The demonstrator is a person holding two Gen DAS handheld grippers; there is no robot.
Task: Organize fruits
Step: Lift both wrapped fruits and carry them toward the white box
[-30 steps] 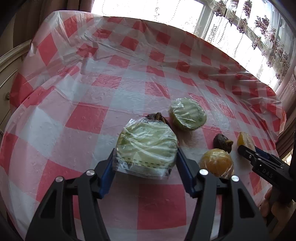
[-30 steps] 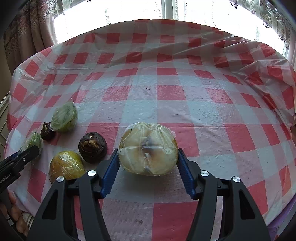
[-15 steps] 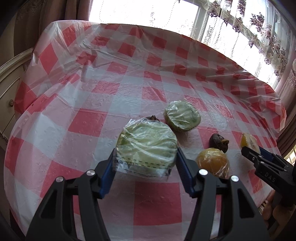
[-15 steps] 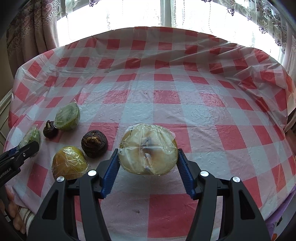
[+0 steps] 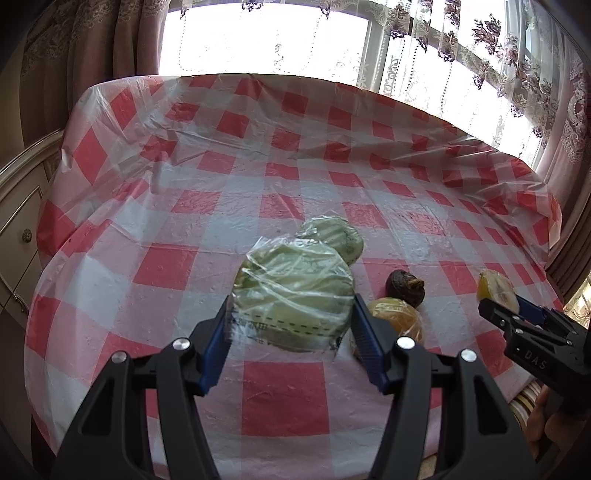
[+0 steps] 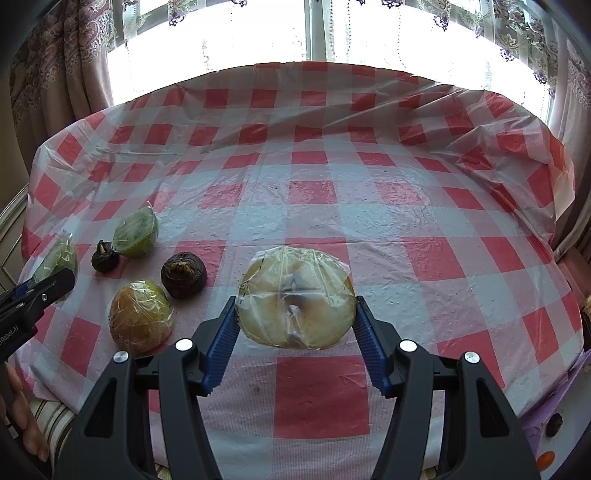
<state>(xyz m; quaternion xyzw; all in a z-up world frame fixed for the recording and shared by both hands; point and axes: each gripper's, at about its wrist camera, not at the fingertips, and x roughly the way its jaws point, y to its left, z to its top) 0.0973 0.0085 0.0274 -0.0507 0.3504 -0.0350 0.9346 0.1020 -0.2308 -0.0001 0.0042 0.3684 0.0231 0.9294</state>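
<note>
My left gripper [image 5: 291, 325] is shut on a wrapped green fruit half [image 5: 291, 295] and holds it above the table. My right gripper [image 6: 295, 317] is shut on a wrapped pale yellow fruit half [image 6: 295, 297], also lifted. On the checked cloth lie a second wrapped green half [image 6: 136, 232], a wrapped orange fruit [image 6: 140, 314], a large dark round fruit [image 6: 183, 274] and a small dark one [image 6: 105, 256]. In the left wrist view the green half [image 5: 338, 238], orange fruit [image 5: 397, 319] and dark fruit [image 5: 404, 282] sit just beyond my load.
The round table [image 6: 332, 192] carries a red-and-white checked cloth under clear plastic. A window with lace curtains [image 6: 258, 33] stands behind it. A cream cabinet [image 5: 18, 221] is at the left edge. The right gripper shows in the left wrist view [image 5: 532, 332].
Both grippers have risen and drawn back with their fruit halves. The table and the fruits on it look farther below and more of the window shows.
</note>
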